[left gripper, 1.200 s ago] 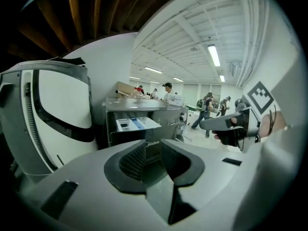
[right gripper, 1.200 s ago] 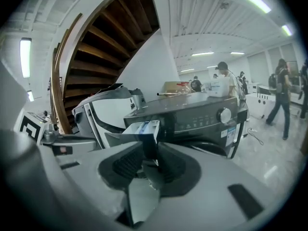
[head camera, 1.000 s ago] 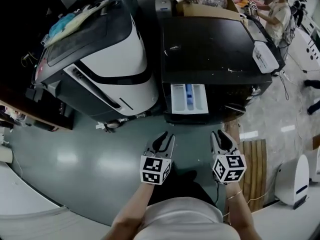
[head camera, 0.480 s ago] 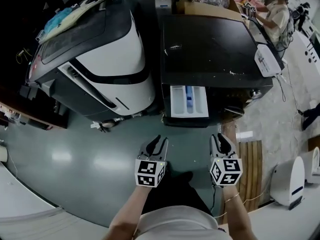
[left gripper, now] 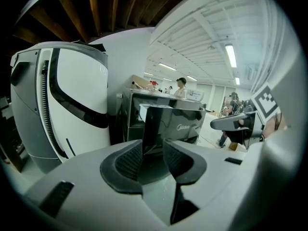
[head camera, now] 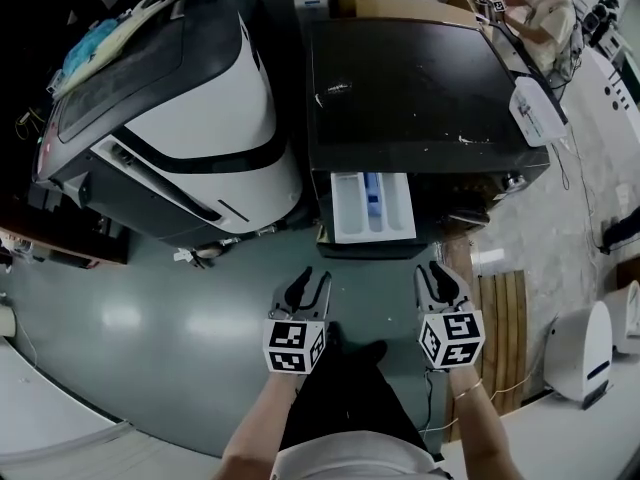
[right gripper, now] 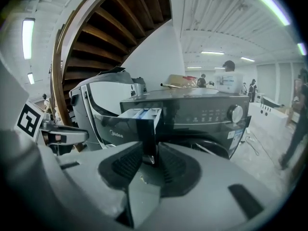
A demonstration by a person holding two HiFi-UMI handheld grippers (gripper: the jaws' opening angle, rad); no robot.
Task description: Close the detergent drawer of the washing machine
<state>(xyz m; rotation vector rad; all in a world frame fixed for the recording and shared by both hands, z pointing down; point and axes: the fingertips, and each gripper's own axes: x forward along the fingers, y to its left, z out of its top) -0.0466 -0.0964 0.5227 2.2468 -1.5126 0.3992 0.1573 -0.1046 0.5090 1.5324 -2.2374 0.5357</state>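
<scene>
Plainly, detergent drawer (head camera: pixel 372 206) juts out; washing machine (head camera: pixel 410 88) is black.

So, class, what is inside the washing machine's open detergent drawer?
White compartments in the detergent drawer, with a blue insert in the middle. Its rear end is hidden inside the washing machine; any detergent cannot be made out.

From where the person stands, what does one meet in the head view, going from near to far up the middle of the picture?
floor → drawer, pulled out → washer top → cardboard box
</scene>
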